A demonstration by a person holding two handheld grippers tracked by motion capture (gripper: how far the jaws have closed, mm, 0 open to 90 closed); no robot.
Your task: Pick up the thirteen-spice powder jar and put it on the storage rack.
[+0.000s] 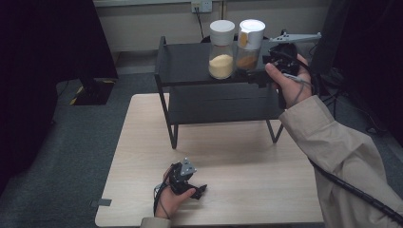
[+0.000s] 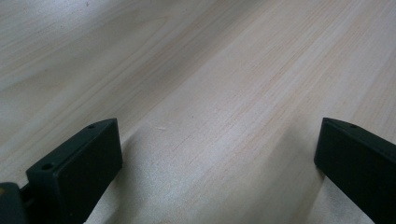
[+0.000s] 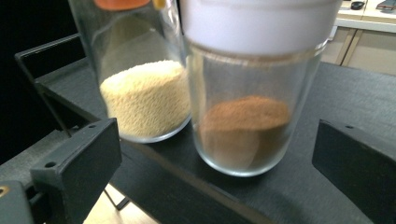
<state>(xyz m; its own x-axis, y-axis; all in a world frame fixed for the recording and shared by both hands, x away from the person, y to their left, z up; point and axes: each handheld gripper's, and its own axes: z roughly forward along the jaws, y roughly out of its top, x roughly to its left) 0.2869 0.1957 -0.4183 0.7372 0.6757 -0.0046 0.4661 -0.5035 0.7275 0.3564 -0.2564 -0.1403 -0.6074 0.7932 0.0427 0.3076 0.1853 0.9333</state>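
Observation:
Two white-lidded glass jars stand side by side on the top of a black two-tier shelf point(image 1: 190, 64). One jar point(image 1: 221, 50) point(image 3: 142, 88) holds pale yellow grains; the other jar point(image 1: 249, 45) point(image 3: 250, 116) holds brown powder. My right gripper point(image 1: 260, 71) point(image 3: 215, 168) is open at the shelf's front right edge, its jaws wide on either side of the brown-powder jar, not touching it. My left gripper point(image 1: 199, 190) point(image 2: 217, 158) rests low over the wooden table point(image 1: 237, 190) near its front edge, open, with bare wood between its jaws.
The shelf stands at the far end of the light wooden table point(image 2: 210, 70), with a lower tier point(image 1: 223, 102) under the top one. Grey carpet surrounds the table. A wall with a socket lies behind the shelf.

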